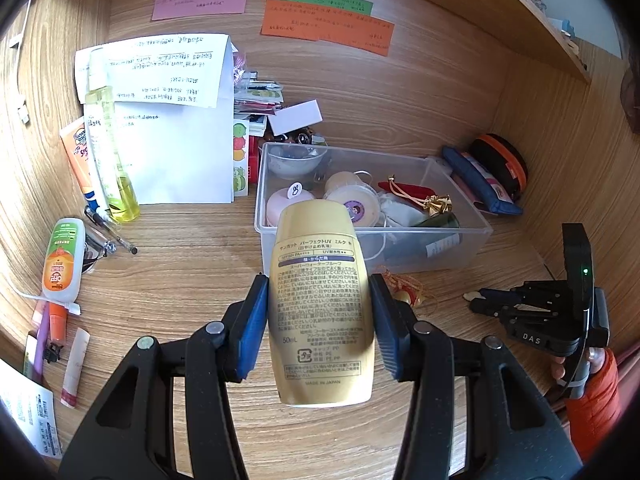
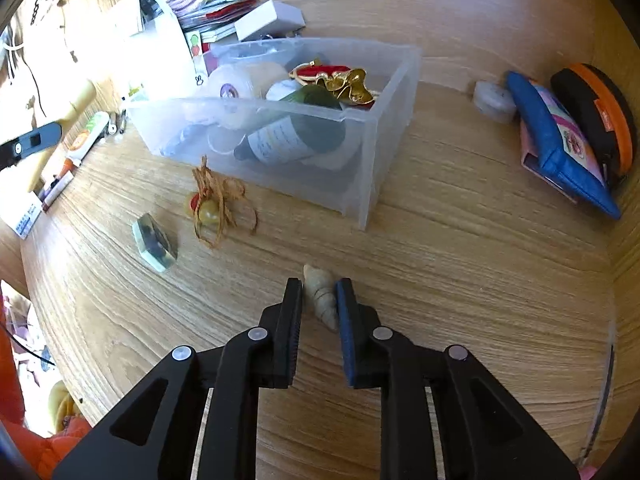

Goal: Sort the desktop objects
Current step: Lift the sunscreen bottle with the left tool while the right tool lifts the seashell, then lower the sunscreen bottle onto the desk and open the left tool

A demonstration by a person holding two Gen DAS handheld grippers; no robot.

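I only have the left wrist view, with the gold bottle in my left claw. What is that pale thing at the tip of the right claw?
Observer: A pale spiral shell lies on the desk between the right claw's pads. I cannot tell whether they pinch it.
Operator: Is anything hidden behind my gold bottle?
Observer: Yes, a small greenish square block lies flat on the desk, near the straw-tied ornament.
Operator: And past the clear bin, by the blue pouch?
Observer: A small pale round tub sits against the pouch on the bin's side, apart from the bin.
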